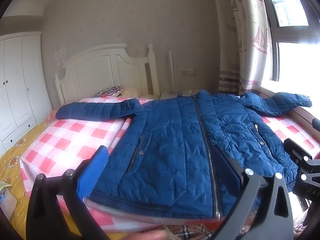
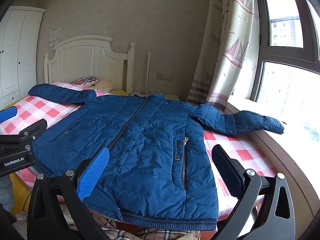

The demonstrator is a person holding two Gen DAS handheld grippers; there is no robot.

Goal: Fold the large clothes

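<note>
A blue quilted zip jacket lies flat, front up and zipped, on the red-and-white checked sheet, both sleeves spread out sideways. It also shows in the right wrist view. My left gripper is open and empty, hovering above the jacket's hem near the zip. My right gripper is open and empty, above the hem on the jacket's right half. The right gripper shows at the right edge of the left wrist view; the left gripper shows at the left edge of the right wrist view.
A white headboard and pillows are at the far end. A white wardrobe stands left. Curtain, window and wooden sill run along the right; the right sleeve rests on the sill. A plaid cloth lies below the hem.
</note>
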